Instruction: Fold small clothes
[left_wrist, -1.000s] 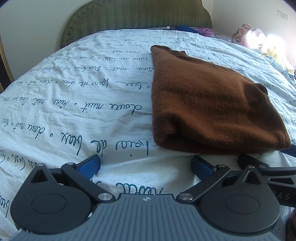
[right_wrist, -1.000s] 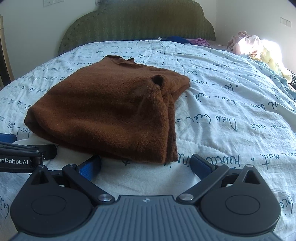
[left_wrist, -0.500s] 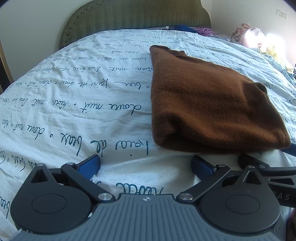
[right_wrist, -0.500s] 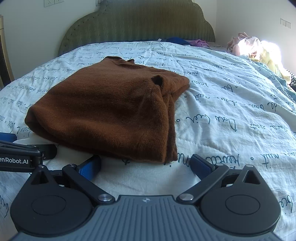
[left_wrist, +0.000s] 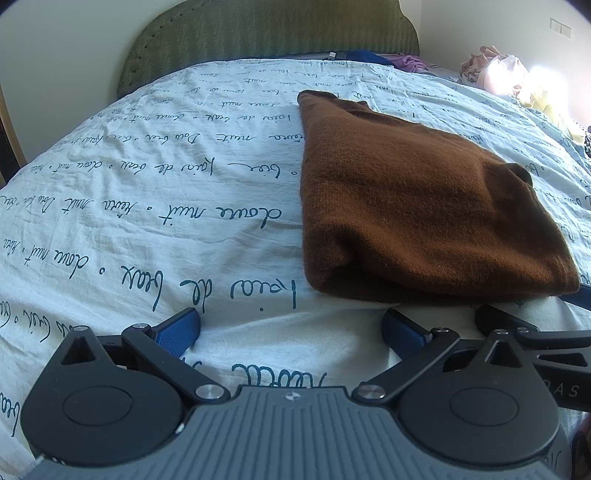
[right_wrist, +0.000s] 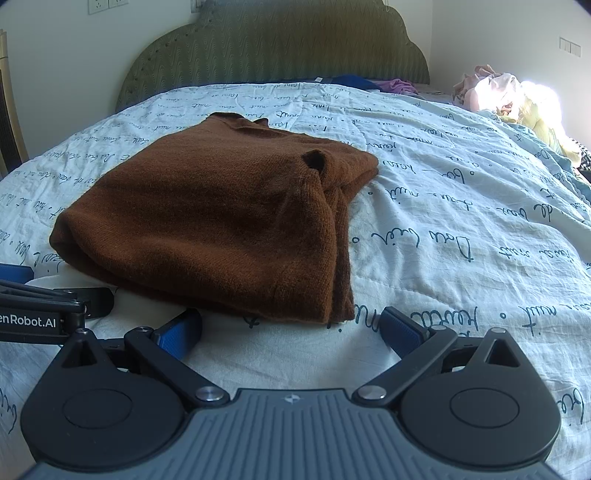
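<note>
Brown sweater folded, lying on bed, unmoved since a second ago. Left tongs and right tongs both spread, empty, just short of sweater's near edge. Nothing shifted; fold looks finished or paused.

brown sweater, script-printed pale bedspread

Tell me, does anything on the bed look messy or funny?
The brown sweater is folded, but a little cuff pokes up from the top, and its right edge shows uneven layers. A heap of clothes sits unfolded at the bed's far right side.
</note>
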